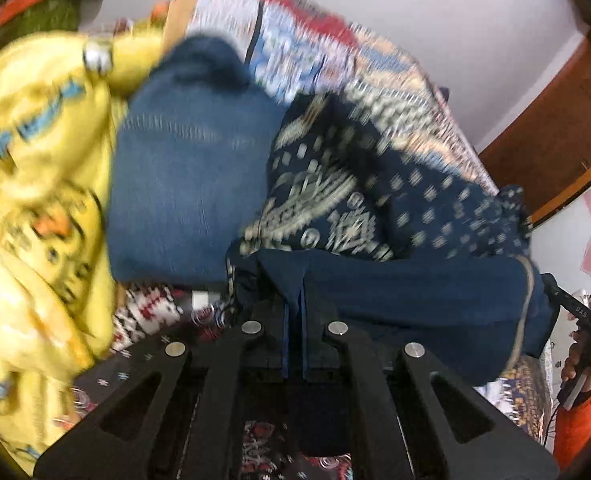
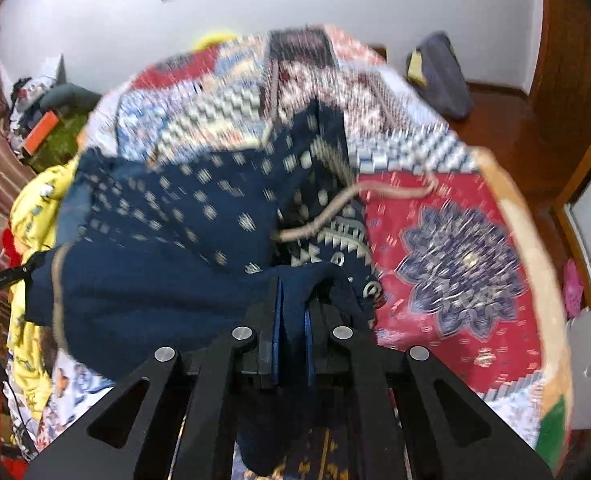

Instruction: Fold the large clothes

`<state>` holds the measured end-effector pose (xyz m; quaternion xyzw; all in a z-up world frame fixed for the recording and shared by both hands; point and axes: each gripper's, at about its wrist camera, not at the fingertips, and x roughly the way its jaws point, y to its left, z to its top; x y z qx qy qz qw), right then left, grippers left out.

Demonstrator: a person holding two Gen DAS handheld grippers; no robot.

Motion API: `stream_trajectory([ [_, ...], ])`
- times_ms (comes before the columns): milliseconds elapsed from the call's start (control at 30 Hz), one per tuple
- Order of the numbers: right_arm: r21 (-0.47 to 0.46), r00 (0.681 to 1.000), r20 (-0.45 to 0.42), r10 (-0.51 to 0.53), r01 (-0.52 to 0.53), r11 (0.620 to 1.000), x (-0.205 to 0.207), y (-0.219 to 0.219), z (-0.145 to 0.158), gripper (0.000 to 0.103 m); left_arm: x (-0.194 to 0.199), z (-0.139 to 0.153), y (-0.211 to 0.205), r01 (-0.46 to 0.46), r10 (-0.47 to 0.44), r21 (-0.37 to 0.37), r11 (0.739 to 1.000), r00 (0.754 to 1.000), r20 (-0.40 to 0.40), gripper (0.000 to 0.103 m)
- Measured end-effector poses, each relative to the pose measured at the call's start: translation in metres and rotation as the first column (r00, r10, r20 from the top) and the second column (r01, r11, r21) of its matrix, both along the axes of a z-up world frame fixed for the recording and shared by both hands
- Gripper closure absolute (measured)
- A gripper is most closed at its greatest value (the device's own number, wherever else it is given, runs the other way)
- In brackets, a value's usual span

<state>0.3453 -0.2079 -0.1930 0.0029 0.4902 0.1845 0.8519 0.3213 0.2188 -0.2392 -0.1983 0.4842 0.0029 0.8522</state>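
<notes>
We see the left gripper [image 1: 294,320] and right gripper [image 2: 293,320] low in frame, each clamped on the navy patterned garment [image 2: 183,216]. It bunches, blurred, across the frame's centre.

Motion blur smears the quilt [image 2: 447,240], perhaps patchwork.

Each hand-held gripper [image 1: 294,320] [image 2: 293,320] has black slotted linkage arms, silver round pivot screws and blue-edged pads, and the person's sleeve [image 1: 575,424] seems orange.

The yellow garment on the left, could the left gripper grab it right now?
Probably not: the left gripper is shut on the navy patterned garment. The yellow garment lies uncovered beside it.
</notes>
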Motion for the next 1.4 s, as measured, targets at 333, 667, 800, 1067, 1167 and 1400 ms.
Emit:
stream_trajectory([
  [333, -0.096, 0.999, -0.018, 0.027, -0.028, 0.995, -0.017, -0.001, 0.022, 0.069, -0.003, -0.001, -0.01, 0.053, -0.051, 0.074, 0.996, 0.998, -0.033, 0.077],
  [667, -0.008, 1.0, 0.015, 0.017, -0.017, 1.0, -0.066, -0.027, 0.044, 0.058, -0.049, 0.037, -0.005, 0.036, -0.039, 0.075, 0.996, 0.999, 0.038, 0.051],
  [800, 0.0, 0.999, -0.027, 0.03, -0.03, 1.0, -0.074, -0.017, 0.028, 0.058, -0.061, 0.022, -0.009, 0.049, -0.049, -0.004, 0.999, 0.999, 0.004, 0.051],
  [1067, 0.035, 0.994, -0.113, 0.011, -0.007, 0.999, -0.073, -0.011, -0.007, 0.058, -0.063, 0.002, -0.026, 0.064, -0.064, -0.019, 0.998, 0.998, -0.017, 0.076],
  [1167, 0.05, 0.994, -0.111, 0.006, -0.001, 0.999, -0.068, -0.01, -0.009, 0.058, -0.061, 0.012, -0.041, 0.097, -0.098, 0.09, 0.991, 0.995, 0.011, 0.089],
  [1400, 0.061, 0.995, -0.047, 0.088, -0.086, 0.994, -0.072, 0.003, 0.011, 0.093, -0.062, 0.047, -0.059, 0.125, -0.157, 0.254, 0.959, 0.982, 0.107, 0.1],
])
